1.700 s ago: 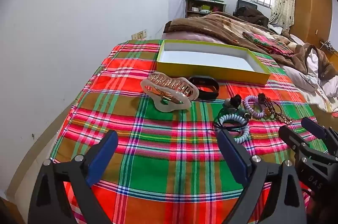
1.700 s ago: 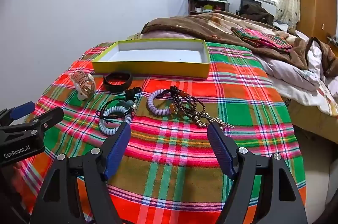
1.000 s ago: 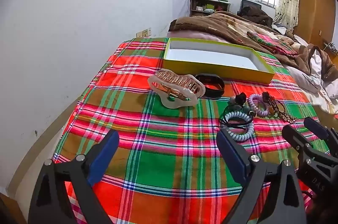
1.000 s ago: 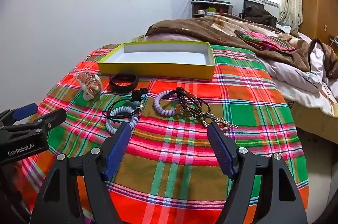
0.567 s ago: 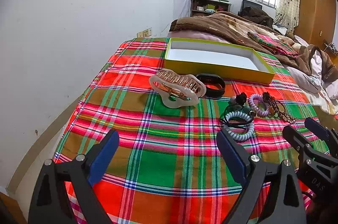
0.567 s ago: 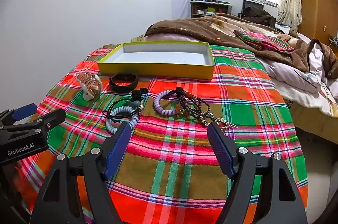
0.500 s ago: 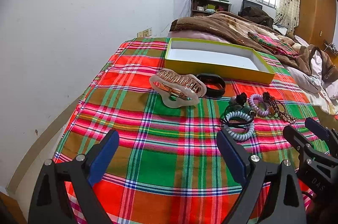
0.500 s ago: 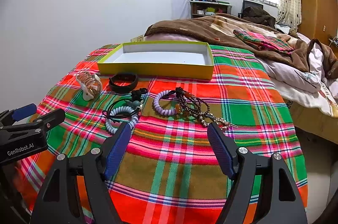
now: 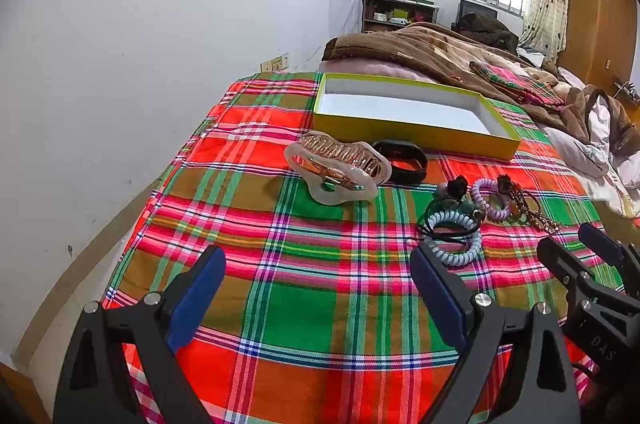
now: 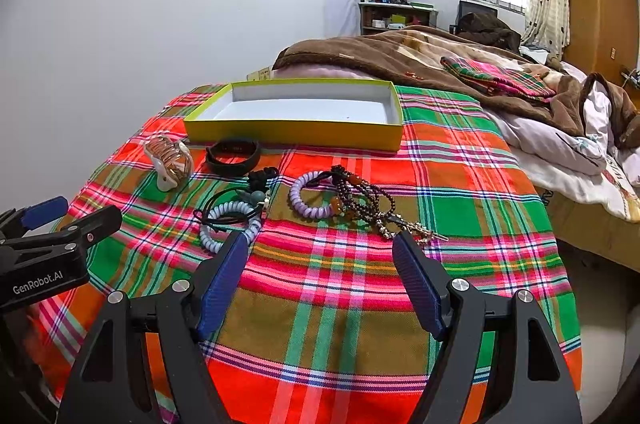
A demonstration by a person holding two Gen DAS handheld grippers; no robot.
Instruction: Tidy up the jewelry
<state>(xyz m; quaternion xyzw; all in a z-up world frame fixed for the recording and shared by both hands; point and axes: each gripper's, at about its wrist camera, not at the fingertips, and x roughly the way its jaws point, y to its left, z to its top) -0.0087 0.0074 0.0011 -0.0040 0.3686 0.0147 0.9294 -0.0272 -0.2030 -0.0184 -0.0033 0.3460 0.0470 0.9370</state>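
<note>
Both units spread wide, nothing held. Right hand-held gripper (image 10: 320, 274) hovers above the plaid bedspread (image 10: 460, 207). Just ahead of its left finger: pale blue spiral hair tie (image 10: 230, 220) tangled with a black elastic loop. Ahead, between the fingers: lilac spiral tie (image 10: 310, 197) touching the dark beaded necklace (image 10: 372, 203), whose pendant end trails toward the right finger.

Left hand-held gripper (image 9: 316, 288) is also clear of the cloth. Ahead and slightly right of centre: hair claw clip (image 9: 336, 165), black wristband (image 9: 400, 159) just behind it. The open yellow-green box (image 10: 296, 133) sits beyond everything, nothing in it.

Judgement: first pick not started. For the right, take the lilac tie across its ring, low, and lift slowly; the beads may drag with it. The claw is bulky, so grip it across the body.

Room: open cloth below both. The bed edge drops off right of the right unit, with a wall left of the left unit. The box wall is low, so the approach is easy.
</note>
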